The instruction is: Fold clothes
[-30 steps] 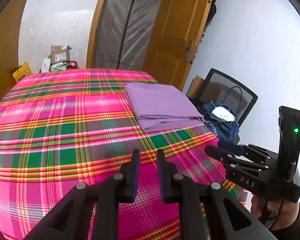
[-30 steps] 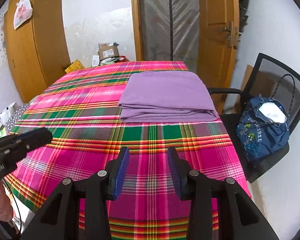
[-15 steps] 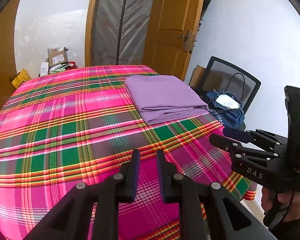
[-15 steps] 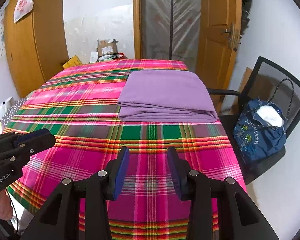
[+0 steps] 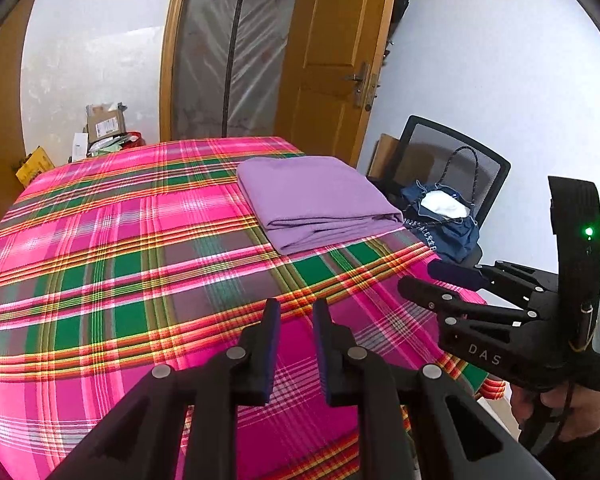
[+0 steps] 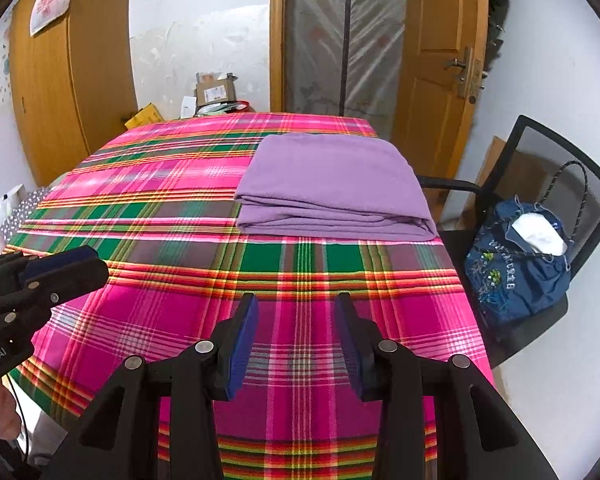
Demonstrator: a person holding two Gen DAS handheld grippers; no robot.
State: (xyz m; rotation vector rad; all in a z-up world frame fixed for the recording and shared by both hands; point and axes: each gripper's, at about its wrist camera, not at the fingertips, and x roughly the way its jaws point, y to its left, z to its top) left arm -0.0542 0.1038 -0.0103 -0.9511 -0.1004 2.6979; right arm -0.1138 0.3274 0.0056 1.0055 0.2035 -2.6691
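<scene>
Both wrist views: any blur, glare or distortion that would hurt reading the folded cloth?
Left wrist view: sharp, even daylight, purple folded cloth crisp with only a thin shadow under its near edge; fisheye bows the door and blacks out the corners. Right wrist view: equally sharp, cloth layers legible; mild sheen on the plastic curtain, no glare on the plaid tablecloth.

The left tool [image 5: 296, 344], at the bottom centre of its own view, was matte black plastic with silver screw heads along its linkages and dark blue pads [image 5: 271, 344] on the inner faces. The right tool [image 6: 296, 344] matched it, with wider-set blue pads [image 6: 242, 344]. Seen from the left camera at the right edge, its body bore white letters "DAS", a glowing green light, and a thin black cable beside the hand [image 5: 560, 412]. A dark sleeve edge showed there.
</scene>
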